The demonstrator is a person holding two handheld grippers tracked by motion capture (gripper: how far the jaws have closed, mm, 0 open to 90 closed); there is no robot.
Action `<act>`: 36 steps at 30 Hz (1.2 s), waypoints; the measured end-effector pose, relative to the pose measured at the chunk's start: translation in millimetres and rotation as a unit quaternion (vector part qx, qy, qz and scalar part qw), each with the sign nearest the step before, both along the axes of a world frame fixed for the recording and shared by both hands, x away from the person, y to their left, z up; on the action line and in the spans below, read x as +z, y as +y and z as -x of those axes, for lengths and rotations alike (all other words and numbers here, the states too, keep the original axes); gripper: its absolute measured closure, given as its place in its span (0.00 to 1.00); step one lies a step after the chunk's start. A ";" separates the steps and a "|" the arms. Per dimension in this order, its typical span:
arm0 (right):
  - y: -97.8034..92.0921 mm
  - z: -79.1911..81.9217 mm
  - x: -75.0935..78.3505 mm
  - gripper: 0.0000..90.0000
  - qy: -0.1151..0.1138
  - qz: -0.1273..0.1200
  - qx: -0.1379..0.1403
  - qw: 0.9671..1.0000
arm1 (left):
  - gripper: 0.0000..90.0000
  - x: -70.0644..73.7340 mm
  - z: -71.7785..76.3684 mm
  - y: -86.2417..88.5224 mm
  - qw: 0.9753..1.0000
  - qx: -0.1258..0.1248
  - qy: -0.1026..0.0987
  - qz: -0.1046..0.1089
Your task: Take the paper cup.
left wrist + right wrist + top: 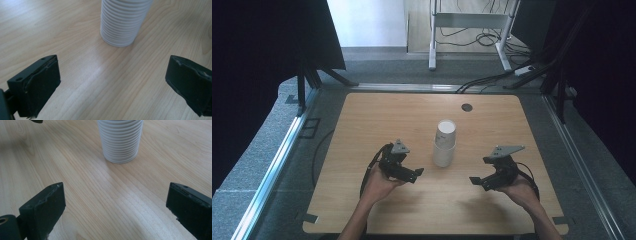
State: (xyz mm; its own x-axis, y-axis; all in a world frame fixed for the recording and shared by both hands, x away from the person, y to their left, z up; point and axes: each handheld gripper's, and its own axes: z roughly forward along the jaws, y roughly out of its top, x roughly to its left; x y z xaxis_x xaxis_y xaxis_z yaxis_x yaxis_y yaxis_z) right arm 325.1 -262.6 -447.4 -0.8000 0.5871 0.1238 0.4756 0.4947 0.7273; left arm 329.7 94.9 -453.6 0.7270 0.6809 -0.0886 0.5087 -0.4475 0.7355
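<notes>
A stack of white paper cups (pixel 445 143) stands upside down near the middle of the wooden table (pixel 377 115). My left gripper (pixel 417 173) is held just left of the stack, its jaws pointing toward it and wide open with nothing between them. My right gripper (pixel 475 180) is held to the right of the stack, also open and empty. In the left gripper view the ribbed stack (pixel 123 22) rises ahead of the gripper (pixel 112 82), a short gap away. In the right gripper view the stack (pixel 120 140) stands ahead of the gripper (pixel 116 210).
A small dark round grommet (pixel 467 107) sits in the table near its far edge. Black curtains hang at both sides. Beyond the table are a white desk frame (pixel 469 22) and cables (pixel 484 80) on the grey floor.
</notes>
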 end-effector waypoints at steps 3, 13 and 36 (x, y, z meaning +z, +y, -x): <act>1.1 -3.2 3.9 0.02 0.000 -0.004 0.001 1.000 | 0.00 2.0 -3.9 -2.9 1.000 -0.005 -0.004 0.000; 4.4 -11.3 10.5 0.02 0.002 -0.012 0.006 1.000 | 0.00 4.3 -15.8 -15.1 1.000 -0.023 -0.006 -0.004; 23.0 -31.8 26.2 0.01 -0.007 -0.004 0.015 1.000 | 0.03 5.9 -36.5 -42.8 0.999 -0.051 -0.015 -0.011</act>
State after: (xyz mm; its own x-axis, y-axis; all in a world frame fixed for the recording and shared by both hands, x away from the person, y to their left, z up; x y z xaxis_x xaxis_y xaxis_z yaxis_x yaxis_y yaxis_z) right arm 356.9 -239.7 -421.1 -0.8188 0.5621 0.1170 0.4505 0.5026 0.7379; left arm 366.2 52.1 -447.7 0.7953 0.6041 -0.0509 0.4366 -0.5124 0.7395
